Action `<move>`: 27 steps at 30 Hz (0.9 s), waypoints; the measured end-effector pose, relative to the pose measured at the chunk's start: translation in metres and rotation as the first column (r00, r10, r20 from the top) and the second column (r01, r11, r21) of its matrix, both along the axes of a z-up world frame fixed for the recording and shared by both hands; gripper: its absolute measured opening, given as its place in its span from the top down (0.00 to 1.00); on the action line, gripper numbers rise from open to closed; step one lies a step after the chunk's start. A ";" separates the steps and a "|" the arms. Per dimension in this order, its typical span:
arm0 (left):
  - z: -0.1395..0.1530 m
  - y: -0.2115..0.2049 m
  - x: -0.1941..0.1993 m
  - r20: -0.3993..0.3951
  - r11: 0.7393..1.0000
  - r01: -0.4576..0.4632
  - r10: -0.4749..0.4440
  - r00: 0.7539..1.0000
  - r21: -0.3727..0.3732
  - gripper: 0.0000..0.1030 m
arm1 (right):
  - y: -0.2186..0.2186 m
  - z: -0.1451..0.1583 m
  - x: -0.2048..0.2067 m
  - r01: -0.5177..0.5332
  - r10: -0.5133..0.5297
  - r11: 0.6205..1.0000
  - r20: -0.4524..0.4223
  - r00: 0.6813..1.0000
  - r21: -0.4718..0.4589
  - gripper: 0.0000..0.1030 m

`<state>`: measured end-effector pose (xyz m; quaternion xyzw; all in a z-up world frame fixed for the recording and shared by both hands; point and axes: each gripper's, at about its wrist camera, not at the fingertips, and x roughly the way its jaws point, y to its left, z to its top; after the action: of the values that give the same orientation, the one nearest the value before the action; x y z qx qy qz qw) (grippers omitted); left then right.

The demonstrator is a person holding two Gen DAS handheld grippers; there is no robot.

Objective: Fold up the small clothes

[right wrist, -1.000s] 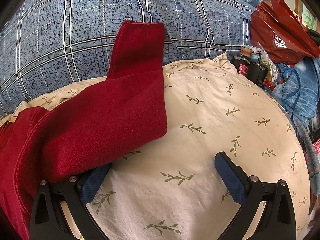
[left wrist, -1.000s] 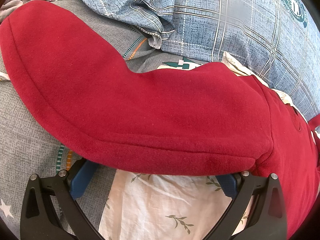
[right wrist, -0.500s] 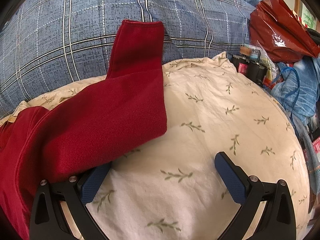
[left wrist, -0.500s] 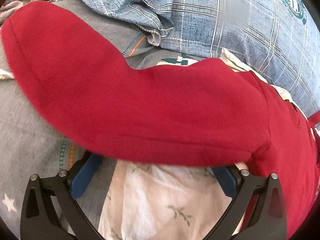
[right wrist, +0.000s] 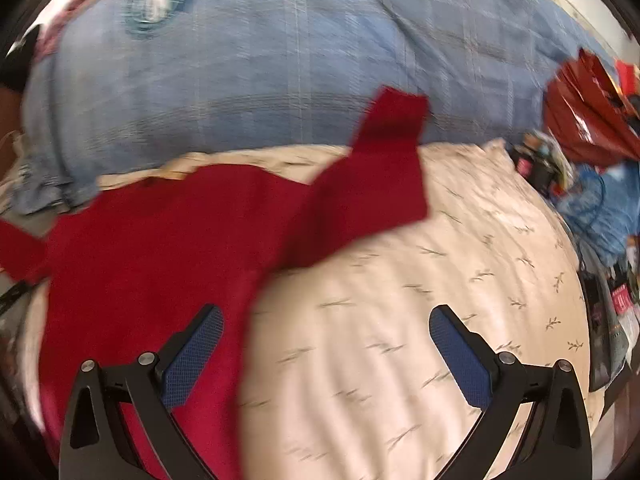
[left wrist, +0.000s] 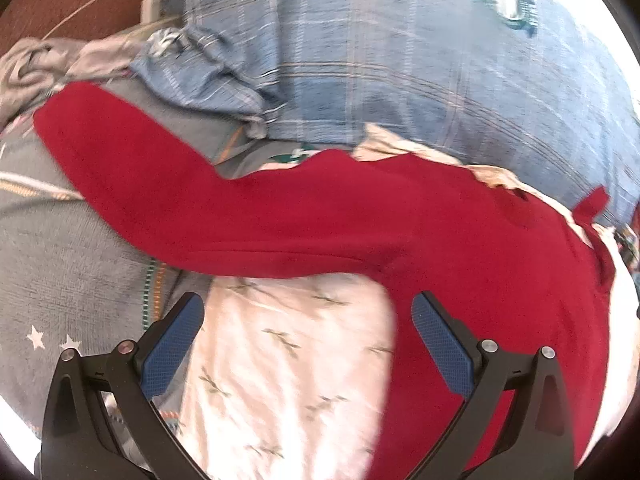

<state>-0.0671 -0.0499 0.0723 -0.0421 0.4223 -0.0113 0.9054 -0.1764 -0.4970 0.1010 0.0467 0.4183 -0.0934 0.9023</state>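
A small red fleece top [left wrist: 320,220] lies spread on a cream leaf-print sheet [left wrist: 288,360]. One sleeve [left wrist: 112,148] stretches to the upper left. My left gripper [left wrist: 308,316] hangs open just short of the garment's lower edge, nothing between its blue pads. In the right wrist view the red top [right wrist: 168,256] fills the left half, its other sleeve [right wrist: 384,152] reaching up onto the blue plaid bedding. My right gripper [right wrist: 326,328] is open above the cream sheet [right wrist: 420,320]; its left finger sits over the red cloth. Both views are motion-blurred.
Blue plaid bedding [left wrist: 400,60] rises behind the garment. Grey patterned fabric with stars [left wrist: 60,272] lies at left, with a crumpled grey cloth [left wrist: 36,68] and a white cable [left wrist: 100,0] beyond. A red plastic bag [right wrist: 584,112] and blue clutter [right wrist: 600,208] sit at the right.
Both grippers have pulled back and up from the red top, so more of the bed shows. The left gripper's pads, earlier tucked under the sleeve's edge, now stand free.
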 end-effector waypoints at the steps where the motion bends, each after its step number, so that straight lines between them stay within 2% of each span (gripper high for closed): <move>1: 0.003 -0.004 -0.002 0.003 1.000 0.009 -0.009 1.000 0.005 0.00 | 0.012 0.007 -0.004 -0.023 0.023 1.000 0.015 1.000 0.011 0.00; 6: 0.017 -0.023 -0.008 0.035 0.998 0.055 -0.056 0.998 0.031 0.00 | 0.057 0.028 -0.011 -0.092 0.087 0.993 0.070 0.994 0.074 0.00; 11: 0.029 -0.034 -0.014 0.057 0.996 0.083 -0.083 0.995 0.017 0.00 | 0.096 0.022 0.003 -0.140 0.131 0.977 0.065 0.989 0.164 0.00; 14: 0.033 -0.041 -0.018 0.067 0.994 0.103 -0.105 0.992 0.028 0.00 | 0.114 0.018 0.012 -0.153 0.143 0.975 0.068 0.987 0.160 0.00; 21: 0.031 -0.049 -0.018 0.065 0.994 0.108 -0.109 0.992 0.020 0.00 | 0.137 0.019 0.022 -0.141 0.134 0.987 0.095 0.986 0.080 0.00; 27: 0.028 -0.057 -0.015 0.061 0.993 0.113 -0.114 0.992 0.019 0.00 | 0.137 0.015 0.029 -0.124 0.112 0.987 0.120 0.987 0.102 0.00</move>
<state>-0.0819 -0.1068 0.1002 -0.0107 0.3961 -0.0609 0.9161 -0.1477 -0.3596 0.1164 0.0764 0.3728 -0.0140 0.9247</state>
